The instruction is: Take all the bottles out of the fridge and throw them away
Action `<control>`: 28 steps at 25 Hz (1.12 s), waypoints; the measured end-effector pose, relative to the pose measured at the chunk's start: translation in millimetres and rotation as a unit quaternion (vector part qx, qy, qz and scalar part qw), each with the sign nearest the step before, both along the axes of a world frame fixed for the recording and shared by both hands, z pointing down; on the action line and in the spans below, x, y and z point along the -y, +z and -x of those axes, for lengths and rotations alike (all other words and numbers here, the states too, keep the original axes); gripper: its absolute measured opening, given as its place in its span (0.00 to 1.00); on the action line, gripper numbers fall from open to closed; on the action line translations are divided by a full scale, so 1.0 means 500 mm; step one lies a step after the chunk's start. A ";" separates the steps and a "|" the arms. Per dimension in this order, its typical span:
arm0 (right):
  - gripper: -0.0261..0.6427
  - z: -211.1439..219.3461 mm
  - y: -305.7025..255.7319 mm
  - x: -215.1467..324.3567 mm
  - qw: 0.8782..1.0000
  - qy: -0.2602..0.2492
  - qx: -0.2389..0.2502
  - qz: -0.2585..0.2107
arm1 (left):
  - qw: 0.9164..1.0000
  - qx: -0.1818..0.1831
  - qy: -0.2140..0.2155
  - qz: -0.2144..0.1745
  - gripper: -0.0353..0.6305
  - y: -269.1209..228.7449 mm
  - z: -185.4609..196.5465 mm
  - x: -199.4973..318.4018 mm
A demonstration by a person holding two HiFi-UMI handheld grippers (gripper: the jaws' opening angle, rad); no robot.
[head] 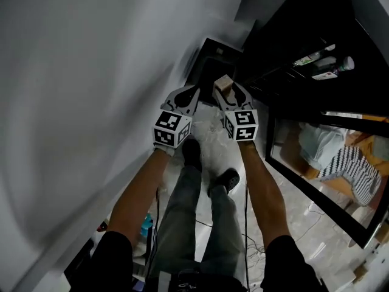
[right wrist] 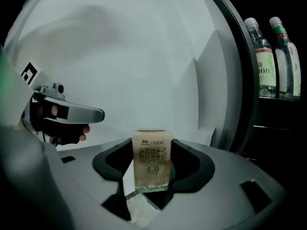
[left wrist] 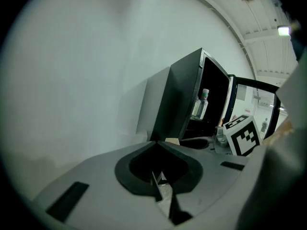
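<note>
Two bottles point(right wrist: 263, 61) in fridge point(right wrist: 240, 80); right tongs point(right wrist: 153, 150) clamp carton point(right wrist: 152, 164)

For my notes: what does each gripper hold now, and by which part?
Right gripper grips a small carton by its two sides; left gripper holds nothing.

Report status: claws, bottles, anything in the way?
Right claw shut on milk carton. Left claw shut, empty. Two bottles in fridge. Nothing blocking seen.
</note>
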State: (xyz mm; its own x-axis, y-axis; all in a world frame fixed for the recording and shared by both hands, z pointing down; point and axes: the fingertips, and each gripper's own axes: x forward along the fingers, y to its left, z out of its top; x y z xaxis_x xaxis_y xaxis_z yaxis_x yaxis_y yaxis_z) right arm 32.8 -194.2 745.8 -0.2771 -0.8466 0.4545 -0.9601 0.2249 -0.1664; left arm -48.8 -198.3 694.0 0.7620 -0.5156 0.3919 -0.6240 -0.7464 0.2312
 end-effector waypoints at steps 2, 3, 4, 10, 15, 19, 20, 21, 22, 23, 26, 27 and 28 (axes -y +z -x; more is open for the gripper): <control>0.41 -0.005 0.020 0.023 1.000 0.001 -0.003 0.002 | 1.000 0.001 -0.003 0.004 0.06 0.018 0.002 0.019; 0.41 -0.007 0.028 0.031 1.000 0.001 -0.007 0.003 | 1.000 0.002 -0.005 0.005 0.06 0.026 0.002 0.026; 0.41 -0.010 0.035 0.038 1.000 0.002 -0.012 0.006 | 1.000 0.004 -0.006 0.008 0.06 0.032 0.003 0.032; 0.41 -0.012 0.052 0.059 1.000 -0.001 -0.014 0.017 | 1.000 -0.002 -0.015 0.015 0.06 0.029 -0.004 0.065; 0.41 -0.027 0.058 0.082 1.000 0.008 -0.015 0.018 | 1.000 -0.006 -0.006 0.012 0.06 0.025 -0.023 0.089; 0.42 -0.034 0.060 0.108 1.000 0.011 -0.011 0.014 | 1.000 -0.009 -0.010 0.014 0.06 0.033 -0.027 0.109; 0.42 -0.035 0.060 0.114 1.000 0.012 -0.010 0.012 | 1.000 -0.008 -0.010 0.015 0.06 0.035 -0.028 0.112; 0.41 -0.035 0.058 0.120 1.000 0.013 -0.009 0.010 | 1.000 -0.008 -0.010 0.014 0.06 0.035 -0.029 0.116; 0.41 -0.034 0.056 0.126 1.000 0.013 -0.009 0.007 | 1.000 -0.008 -0.010 0.013 0.06 0.034 -0.030 0.119; 0.41 -0.032 0.052 0.131 1.000 0.012 -0.008 0.004 | 1.000 -0.008 -0.011 0.012 0.06 0.031 -0.029 0.121; 0.41 -0.029 0.043 0.138 1.000 0.013 0.001 -0.001 | 1.000 -0.010 -0.014 0.009 0.06 0.025 -0.027 0.124; 0.41 -0.030 0.042 0.138 1.000 0.013 0.004 0.000 | 1.000 -0.010 -0.015 0.009 0.06 0.025 -0.028 0.124; 0.42 -0.031 0.044 0.138 1.000 0.013 0.006 0.002 | 1.000 -0.009 -0.015 0.010 0.06 0.025 -0.028 0.125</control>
